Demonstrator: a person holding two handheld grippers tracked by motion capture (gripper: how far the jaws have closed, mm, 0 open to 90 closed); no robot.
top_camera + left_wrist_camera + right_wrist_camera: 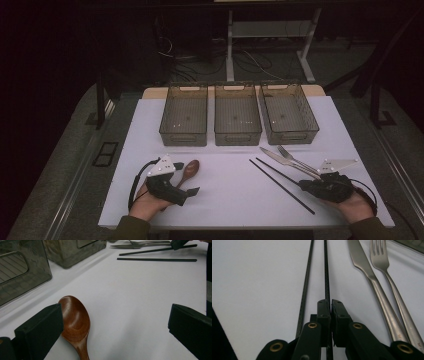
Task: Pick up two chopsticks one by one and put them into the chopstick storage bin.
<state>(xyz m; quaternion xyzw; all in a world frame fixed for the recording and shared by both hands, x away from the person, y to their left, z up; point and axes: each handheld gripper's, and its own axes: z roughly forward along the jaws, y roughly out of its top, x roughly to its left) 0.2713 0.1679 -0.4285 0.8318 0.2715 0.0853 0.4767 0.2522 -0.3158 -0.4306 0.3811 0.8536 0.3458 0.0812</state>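
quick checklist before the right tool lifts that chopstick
1. Right tool shut on one chopstick: ok.
2. Second chopstick outside the jaws, flat on the table: ok.
3. Knife and fork apart from the held chopstick: ok.
4. Three bins empty: ok.
5. Left tool open beside the wooden spoon, holding nothing: ok.
6. Grip firm enough to lift: cannot tell.

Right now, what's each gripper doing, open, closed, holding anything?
Left gripper: open, holding nothing, wooden spoon by one jaw.
Right gripper: shut on one black chopstick; the other chopstick lies beside it.
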